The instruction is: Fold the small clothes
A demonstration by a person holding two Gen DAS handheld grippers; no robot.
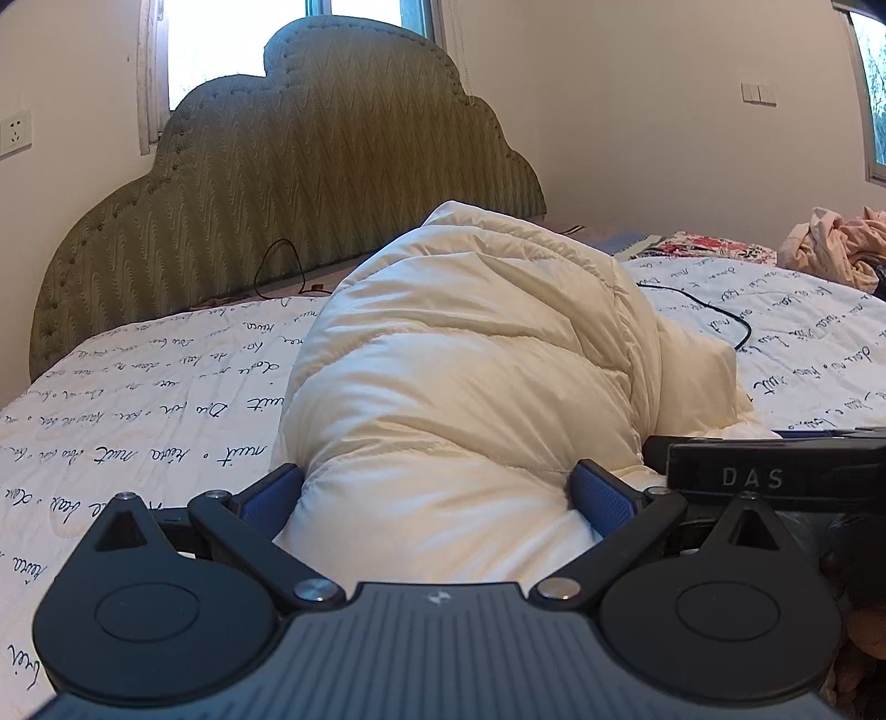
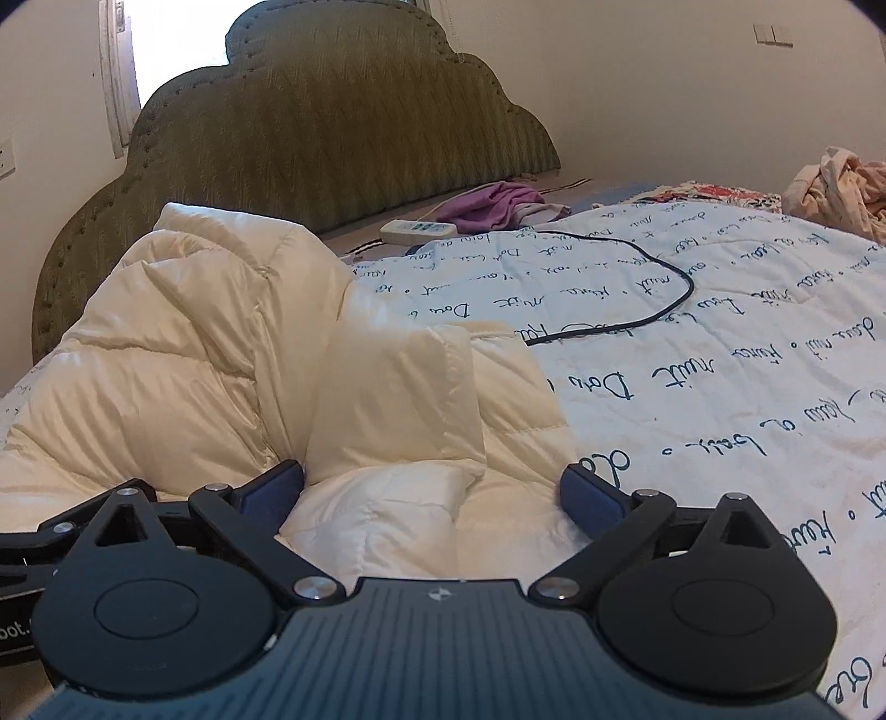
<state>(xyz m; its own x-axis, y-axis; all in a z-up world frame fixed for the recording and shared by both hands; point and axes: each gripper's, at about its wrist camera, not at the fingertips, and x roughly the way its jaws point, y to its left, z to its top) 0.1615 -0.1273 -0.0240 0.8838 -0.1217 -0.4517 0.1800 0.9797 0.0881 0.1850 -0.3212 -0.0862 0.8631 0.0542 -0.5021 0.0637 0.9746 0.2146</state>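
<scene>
On the bed [image 2: 720, 387], cream puffer jacket [image 1: 470, 360] between each wide-spread gripper, left [image 1: 437, 498] and right [image 2: 432, 498].

Soft daylight, blown-out window [image 1: 232, 44] — fisheye-bent edges
</scene>
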